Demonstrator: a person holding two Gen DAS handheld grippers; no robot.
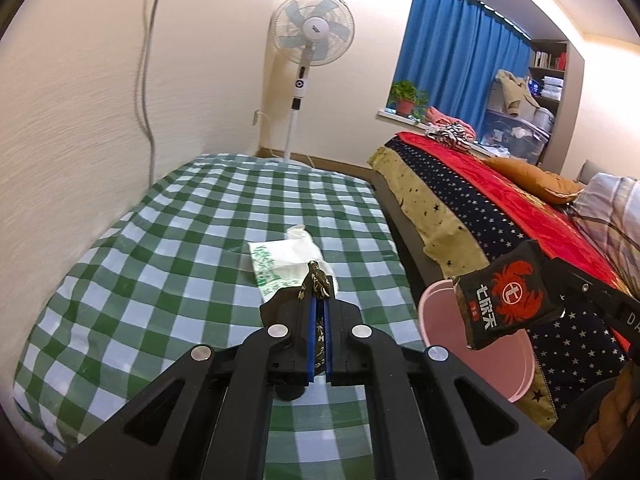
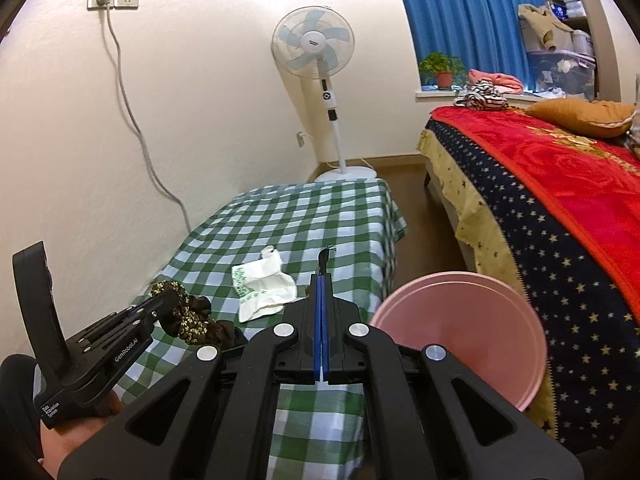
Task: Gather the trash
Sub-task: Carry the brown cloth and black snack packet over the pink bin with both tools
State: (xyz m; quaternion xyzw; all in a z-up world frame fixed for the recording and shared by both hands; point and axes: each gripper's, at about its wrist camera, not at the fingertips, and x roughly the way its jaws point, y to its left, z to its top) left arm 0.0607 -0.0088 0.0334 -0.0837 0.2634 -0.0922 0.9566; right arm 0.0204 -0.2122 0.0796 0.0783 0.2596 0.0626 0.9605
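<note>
Woven checked tablecloth (image 2: 320, 216), smooth matt plastic bin (image 2: 472, 320), crinkled glossy packet (image 1: 504, 300)

The black snack packet (image 1: 505, 300) carries a red crab emblem with a white character in a circle, and the white Chinese characters "七欣天" beside it. A small red label below these characters is too small to read.

The left gripper (image 2: 160, 304) body bears the white text "GenRobot.AI" on its side. Its handle base bears "Data Acquisition System" in three lines.

The right gripper (image 1: 592, 300) shows the letters "DA" at the frame edge; the remainder is cut off.

The fan (image 2: 313, 42) hub carries a logo that is illegible.
</note>
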